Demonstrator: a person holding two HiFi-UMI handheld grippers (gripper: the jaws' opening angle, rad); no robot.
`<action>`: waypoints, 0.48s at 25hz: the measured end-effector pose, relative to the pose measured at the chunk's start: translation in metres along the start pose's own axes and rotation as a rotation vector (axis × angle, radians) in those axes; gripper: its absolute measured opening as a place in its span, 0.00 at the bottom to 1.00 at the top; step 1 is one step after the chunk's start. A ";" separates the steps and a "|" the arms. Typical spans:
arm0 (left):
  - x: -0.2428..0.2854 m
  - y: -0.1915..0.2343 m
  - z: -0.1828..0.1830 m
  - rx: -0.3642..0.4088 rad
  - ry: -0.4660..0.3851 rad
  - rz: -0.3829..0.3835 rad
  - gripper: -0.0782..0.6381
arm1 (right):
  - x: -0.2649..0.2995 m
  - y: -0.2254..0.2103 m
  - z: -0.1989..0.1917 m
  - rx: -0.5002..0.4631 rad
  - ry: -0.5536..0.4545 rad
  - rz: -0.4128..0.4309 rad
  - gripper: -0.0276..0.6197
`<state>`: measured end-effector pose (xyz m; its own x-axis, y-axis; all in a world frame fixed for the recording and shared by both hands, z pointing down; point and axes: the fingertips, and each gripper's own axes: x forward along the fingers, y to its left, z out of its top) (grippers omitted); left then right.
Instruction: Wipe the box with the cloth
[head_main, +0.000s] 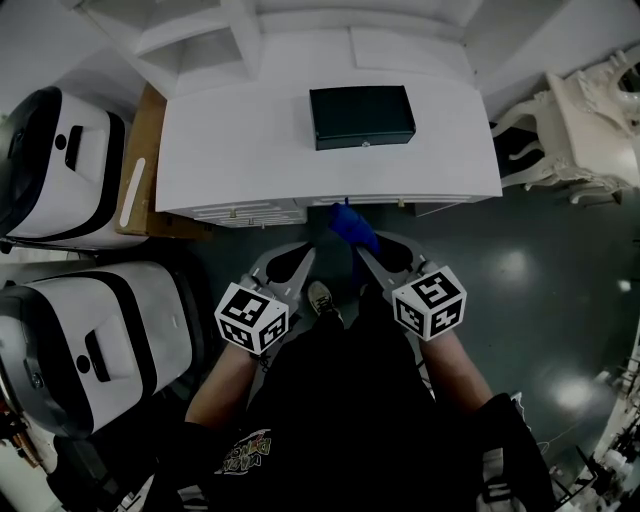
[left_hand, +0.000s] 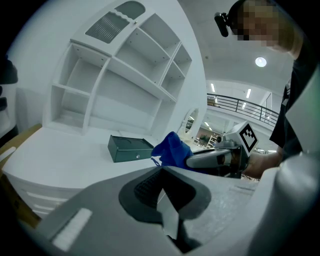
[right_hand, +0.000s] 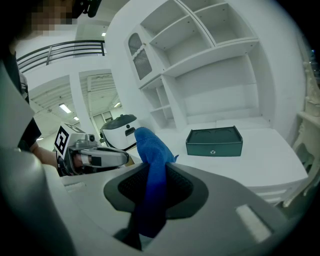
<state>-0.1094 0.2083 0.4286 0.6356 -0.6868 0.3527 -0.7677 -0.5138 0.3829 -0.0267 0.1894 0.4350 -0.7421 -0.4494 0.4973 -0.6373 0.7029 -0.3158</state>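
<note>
A dark green box (head_main: 362, 116) (left_hand: 129, 149) (right_hand: 214, 141) lies flat on the white desk (head_main: 240, 150), near its back middle. My right gripper (head_main: 362, 252) (right_hand: 154, 181) is shut on a blue cloth (head_main: 352, 226) (right_hand: 152, 170) (left_hand: 172, 150), which sticks up out of the jaws. It hovers just in front of the desk's front edge, well short of the box. My left gripper (head_main: 298, 262) (left_hand: 161, 186) is beside it, shut with nothing between its jaws.
White shelving (left_hand: 117, 75) rises behind the desk. Two white and black machines (head_main: 60, 165) (head_main: 85, 345) stand at the left, with a wooden board (head_main: 143, 150) against the desk's side. An ornate white chair (head_main: 580, 125) is at the right.
</note>
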 end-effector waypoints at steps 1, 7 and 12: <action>0.001 0.000 0.000 0.001 0.000 0.000 0.11 | 0.000 0.000 0.000 0.000 -0.001 0.000 0.22; 0.002 -0.001 -0.002 -0.003 0.003 -0.001 0.11 | -0.002 -0.002 -0.002 0.005 0.001 -0.002 0.22; 0.003 -0.003 -0.004 -0.005 0.005 -0.003 0.11 | -0.003 -0.003 -0.005 0.006 0.005 -0.004 0.22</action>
<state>-0.1054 0.2102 0.4320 0.6385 -0.6824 0.3559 -0.7652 -0.5133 0.3885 -0.0216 0.1915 0.4387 -0.7382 -0.4496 0.5030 -0.6418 0.6977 -0.3182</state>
